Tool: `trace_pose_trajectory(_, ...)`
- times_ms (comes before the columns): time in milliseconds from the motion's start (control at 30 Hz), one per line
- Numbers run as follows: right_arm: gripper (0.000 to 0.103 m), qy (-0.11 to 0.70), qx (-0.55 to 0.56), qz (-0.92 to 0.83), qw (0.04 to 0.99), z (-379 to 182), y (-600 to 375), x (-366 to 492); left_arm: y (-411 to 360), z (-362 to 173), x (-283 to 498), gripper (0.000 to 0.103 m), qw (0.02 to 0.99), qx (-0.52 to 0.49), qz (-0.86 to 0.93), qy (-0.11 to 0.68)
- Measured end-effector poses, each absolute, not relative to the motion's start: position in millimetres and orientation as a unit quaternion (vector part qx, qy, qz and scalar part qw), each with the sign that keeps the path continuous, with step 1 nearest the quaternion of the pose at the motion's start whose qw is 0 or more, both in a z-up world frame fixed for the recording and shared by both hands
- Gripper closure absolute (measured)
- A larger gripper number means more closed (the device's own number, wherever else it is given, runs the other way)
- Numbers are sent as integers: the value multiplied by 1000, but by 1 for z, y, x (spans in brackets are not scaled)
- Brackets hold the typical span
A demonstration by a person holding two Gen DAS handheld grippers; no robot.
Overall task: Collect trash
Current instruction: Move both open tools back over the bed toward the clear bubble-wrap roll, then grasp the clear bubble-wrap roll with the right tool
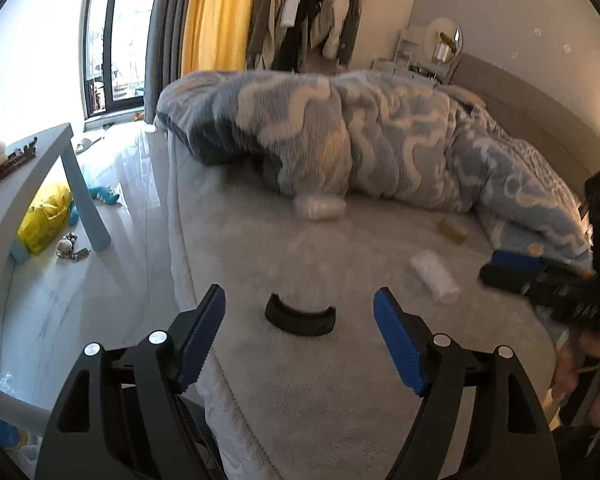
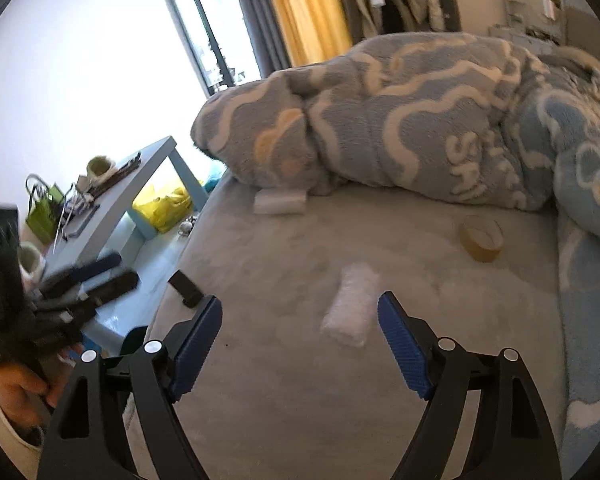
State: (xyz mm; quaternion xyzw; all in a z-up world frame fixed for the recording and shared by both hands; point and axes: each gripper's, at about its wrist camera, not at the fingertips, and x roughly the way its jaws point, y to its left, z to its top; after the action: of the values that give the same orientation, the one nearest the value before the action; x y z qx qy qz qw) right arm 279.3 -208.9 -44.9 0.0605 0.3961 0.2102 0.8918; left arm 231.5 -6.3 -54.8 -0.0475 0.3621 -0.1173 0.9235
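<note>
Grey plush bedding covers the bed [image 1: 300, 380], and a blue-and-white fleece blanket [image 1: 380, 132] lies heaped along its far side. Beside the bed stands a pale blue side table [image 2: 140, 188], with a yellow bag [image 1: 44, 216] on the floor under it. On the bedding lie several bits of trash: a white wad [image 2: 350, 308] just ahead of the right gripper [image 2: 300, 320], a second white wad [image 1: 320, 206] touching the blanket's edge, a brown tape roll [image 2: 482, 238] near the blanket, and a black curved piece [image 1: 300, 316] directly ahead of the left gripper [image 1: 300, 312]. Both grippers' jaws stand spread wide, nothing between their blue pads [image 1: 202, 340].
</note>
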Motion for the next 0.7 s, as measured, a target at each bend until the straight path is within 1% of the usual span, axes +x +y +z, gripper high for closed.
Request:
trace_pose_trajectory(200, 22, 397, 75, 212, 890, -46, -213, 287, -8, -75, 240, 24, 916, -38, -120, 380)
trace_pose_trajectory(700, 22, 411, 88, 199, 885, -64, -215, 302, -22, -100, 259, 25, 908, -17, -132, 398)
